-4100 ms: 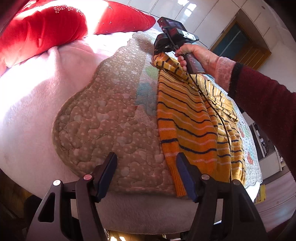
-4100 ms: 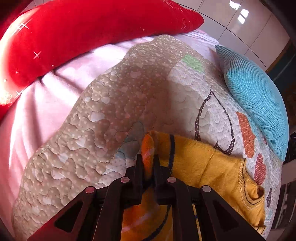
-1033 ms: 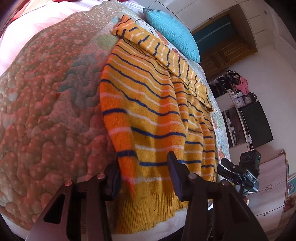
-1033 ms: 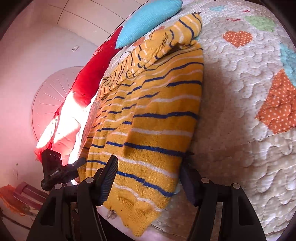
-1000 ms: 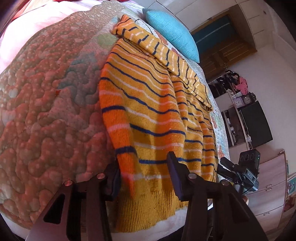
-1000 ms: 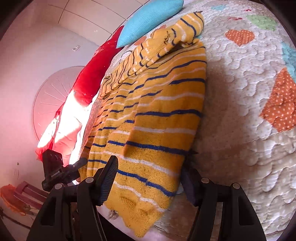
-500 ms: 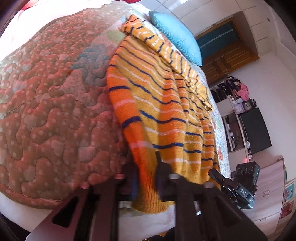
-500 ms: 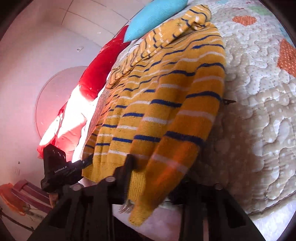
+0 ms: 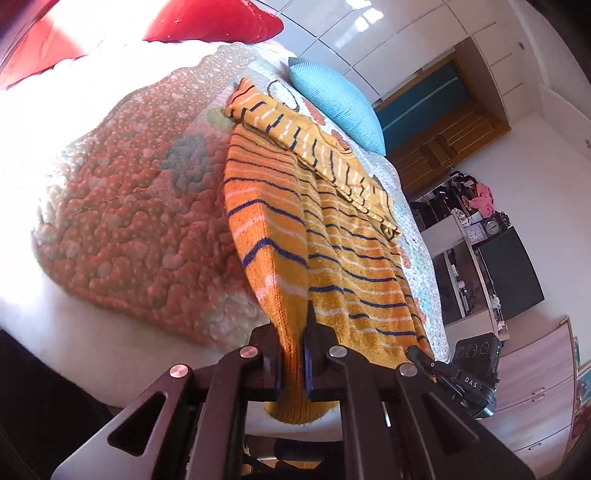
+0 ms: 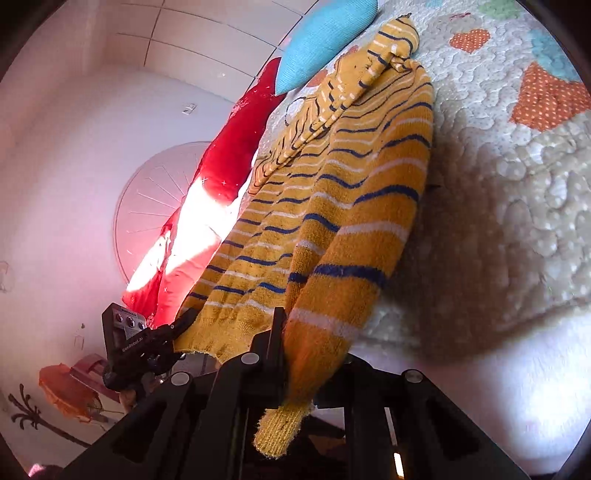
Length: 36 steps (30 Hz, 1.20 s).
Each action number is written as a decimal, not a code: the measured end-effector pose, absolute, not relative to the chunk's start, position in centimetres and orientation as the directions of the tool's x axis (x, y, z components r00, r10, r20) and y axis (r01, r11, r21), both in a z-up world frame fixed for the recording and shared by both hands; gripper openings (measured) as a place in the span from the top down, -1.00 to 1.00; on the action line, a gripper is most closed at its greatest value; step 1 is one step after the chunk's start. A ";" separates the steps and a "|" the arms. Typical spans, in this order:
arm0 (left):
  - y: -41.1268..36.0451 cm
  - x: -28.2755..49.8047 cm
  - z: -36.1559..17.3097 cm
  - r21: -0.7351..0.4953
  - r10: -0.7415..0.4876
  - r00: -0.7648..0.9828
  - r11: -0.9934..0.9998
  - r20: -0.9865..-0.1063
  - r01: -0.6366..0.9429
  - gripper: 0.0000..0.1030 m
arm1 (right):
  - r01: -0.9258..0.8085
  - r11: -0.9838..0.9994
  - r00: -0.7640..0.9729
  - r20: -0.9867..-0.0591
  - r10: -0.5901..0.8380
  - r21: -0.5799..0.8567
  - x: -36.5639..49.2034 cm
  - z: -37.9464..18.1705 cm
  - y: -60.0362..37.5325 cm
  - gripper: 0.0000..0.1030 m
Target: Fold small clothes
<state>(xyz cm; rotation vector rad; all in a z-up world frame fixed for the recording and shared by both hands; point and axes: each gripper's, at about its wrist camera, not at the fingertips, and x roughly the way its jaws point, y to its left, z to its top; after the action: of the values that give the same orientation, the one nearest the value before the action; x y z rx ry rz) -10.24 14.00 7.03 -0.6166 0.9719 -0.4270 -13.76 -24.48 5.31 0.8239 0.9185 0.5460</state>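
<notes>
The quilted bedspread (image 9: 122, 206) covers the bed under me, with a red pillow (image 9: 207, 18) at the far left and a blue cushion (image 9: 332, 99) at the far side. On it lies the striped yellow sweater (image 9: 332, 229), sleeves folded across its far part, its hem drawn off the near edge. My left gripper (image 9: 293, 354) has just closed and now pinches the hem's left corner. My right gripper (image 10: 291, 354) has just closed too, clamped on the hem's right corner, the ribbing hanging below it.
</notes>
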 end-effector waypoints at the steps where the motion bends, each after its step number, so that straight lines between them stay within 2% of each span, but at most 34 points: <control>1: 13.9 -11.1 7.2 -0.660 -0.598 0.498 0.749 -0.628 0.066 0.86 | -0.073 0.585 0.507 -0.475 0.719 0.807 -14.7 5.3 -24.6 0.79; 5: 13.2 -14.0 5.9 -0.628 -0.582 0.459 0.776 -0.672 0.064 0.86 | -0.057 0.625 0.474 -0.530 0.703 0.779 -17.9 4.1 -24.5 0.79; 8: 13.3 -14.2 4.3 -0.595 -0.547 0.434 0.803 -0.716 0.032 0.86 | -0.015 0.608 0.471 -0.531 0.705 0.794 -18.3 2.9 -25.2 0.78; 11: 14.3 -13.2 4.2 -0.644 -0.579 0.433 0.765 -0.690 -0.003 0.86 | -0.036 0.607 0.477 -0.520 0.708 0.794 -17.1 3.8 -25.5 0.77; 14: 14.3 -12.1 6.0 -0.651 -0.580 0.482 0.759 -0.657 0.026 0.85 | -0.103 0.643 0.493 -0.523 0.696 0.759 -14.9 6.2 -24.8 0.77; 19: 13.8 -6.9 9.5 -0.631 -0.560 0.548 0.772 -0.621 0.073 0.85 | -0.167 0.698 0.557 -0.518 0.649 0.696 -9.0 10.2 -24.5 0.77; 24: 12.1 2.1 11.3 -0.591 -0.525 0.571 0.802 -0.630 0.086 0.85 | -0.154 0.762 0.607 -0.548 0.575 0.629 -0.8 12.8 -24.6 0.77; 30: 9.8 11.7 10.3 -0.507 -0.455 0.552 0.859 -0.699 0.066 0.85 | -0.053 0.787 0.593 -0.614 0.520 0.615 8.0 11.6 -24.9 0.77; 36: 8.7 16.8 9.3 -0.482 -0.436 0.523 0.875 -0.732 0.054 0.83 | 0.038 0.737 0.570 -0.620 0.538 0.675 13.6 9.2 -26.7 0.72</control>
<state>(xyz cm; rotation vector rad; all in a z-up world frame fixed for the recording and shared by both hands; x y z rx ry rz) 16.82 8.72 9.26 -0.4311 0.9827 -0.3045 13.61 -26.65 9.18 0.7001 0.9314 0.3233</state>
